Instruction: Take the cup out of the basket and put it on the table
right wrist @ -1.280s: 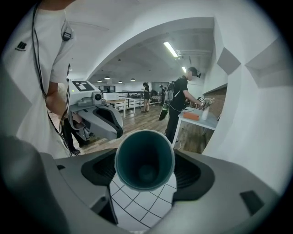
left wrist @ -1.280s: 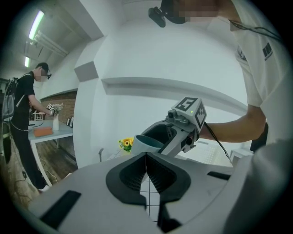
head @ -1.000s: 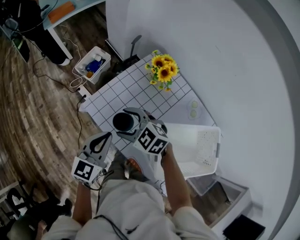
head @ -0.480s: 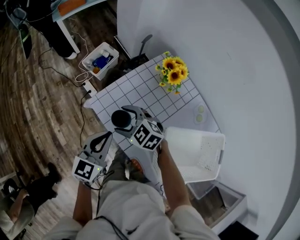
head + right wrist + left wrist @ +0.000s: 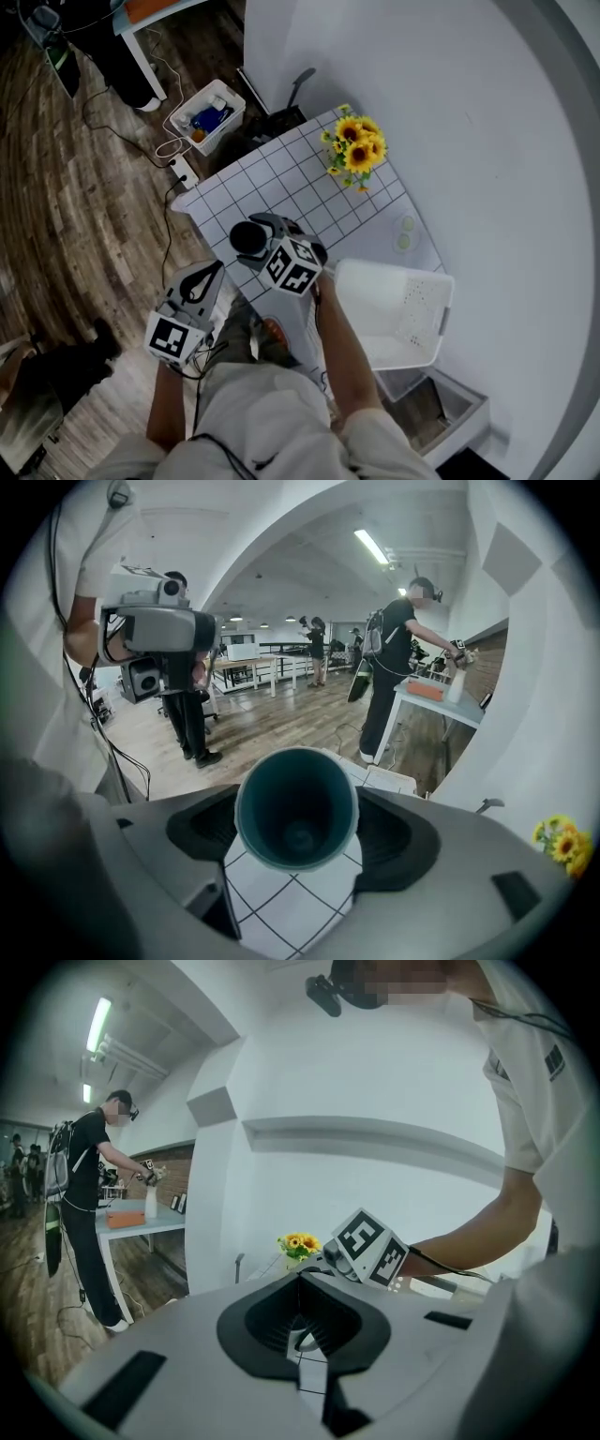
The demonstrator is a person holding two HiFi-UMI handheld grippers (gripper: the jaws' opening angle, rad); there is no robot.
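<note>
Gripping the dark teal cup (image 5: 247, 238) by its sides, my right gripper (image 5: 298, 841) holds it clear of the white basket (image 5: 439, 314), over the gridded table (image 5: 281, 178) near its front edge, mouth turned back toward the gripper. From the cup, the basket lies at four o'clock and the sunflowers (image 5: 356, 150) at one o'clock. My left gripper (image 5: 300, 1277) is at seven o'clock, off the table, jaws closed together on nothing.

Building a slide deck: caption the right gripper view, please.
Right gripper grips a dark teal cup between its fingers over the grid-patterned table, busy office behind.
</note>
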